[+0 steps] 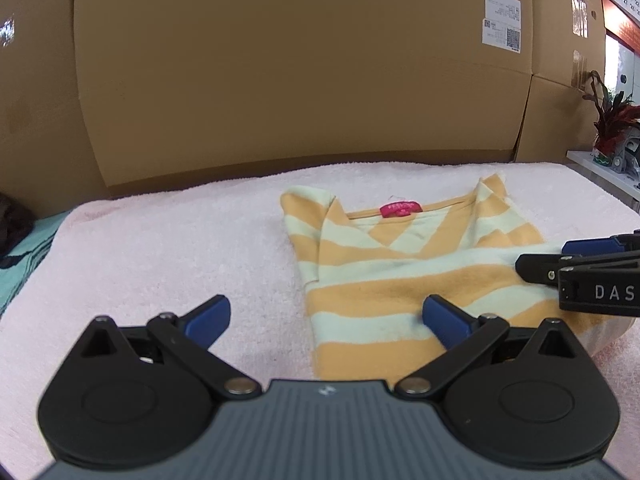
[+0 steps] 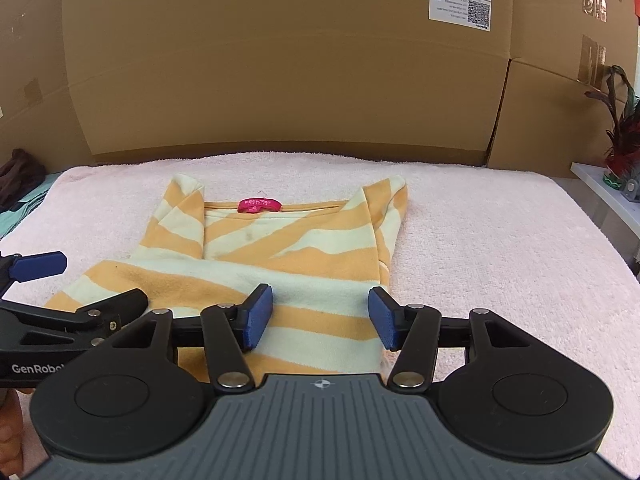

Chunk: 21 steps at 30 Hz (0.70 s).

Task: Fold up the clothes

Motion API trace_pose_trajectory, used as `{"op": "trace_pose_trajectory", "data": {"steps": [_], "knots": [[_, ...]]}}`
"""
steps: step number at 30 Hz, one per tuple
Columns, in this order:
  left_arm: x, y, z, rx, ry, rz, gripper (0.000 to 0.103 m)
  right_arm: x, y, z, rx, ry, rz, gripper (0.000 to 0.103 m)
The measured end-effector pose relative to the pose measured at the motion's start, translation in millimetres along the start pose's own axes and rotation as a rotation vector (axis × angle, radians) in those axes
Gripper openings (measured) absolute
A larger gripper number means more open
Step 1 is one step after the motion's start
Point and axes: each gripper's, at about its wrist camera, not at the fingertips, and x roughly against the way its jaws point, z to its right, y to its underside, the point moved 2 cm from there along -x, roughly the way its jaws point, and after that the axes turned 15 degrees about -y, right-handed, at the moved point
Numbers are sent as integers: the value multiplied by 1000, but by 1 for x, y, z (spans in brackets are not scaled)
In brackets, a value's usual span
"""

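A pink towel (image 2: 480,240) covers the surface, and a partly folded orange-and-cream striped sweater (image 2: 312,264) lies on it.

Sweater (image 2: 304,264): orange and pale cream stripes, wide bands, straight across body, slanted on folded sleeves; neck label (image 2: 254,205) bright pink; towel (image 2: 500,248) under it pale pink, plain; boxes (image 2: 280,60) behind plain brown cardboard, sticker (image 2: 460,4) white with black print; left gripper (image 1: 326,318) black arms, blue pads (image 1: 210,316), grey ribbed body; right gripper (image 2: 320,316) same black, blue, grey; plant (image 2: 622,136) at right dark red and green; cloth (image 2: 18,176) at far left dark brown; sheet (image 1: 20,268) beneath it teal.
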Motion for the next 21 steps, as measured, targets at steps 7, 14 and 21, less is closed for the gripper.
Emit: {"op": "trace_pose_trajectory", "data": {"steps": [7, 14, 21], "knots": [[-1, -1, 0, -6, -4, -5, 102, 10, -1, 9, -54, 47, 53, 53], [-2, -1, -1, -2, 5, -10, 102, 56, 3, -2, -51, -62, 178, 40], [-3, -1, -1, -14, 20, -7, 102, 47, 18, -19, 33, -97, 120, 40]]}}
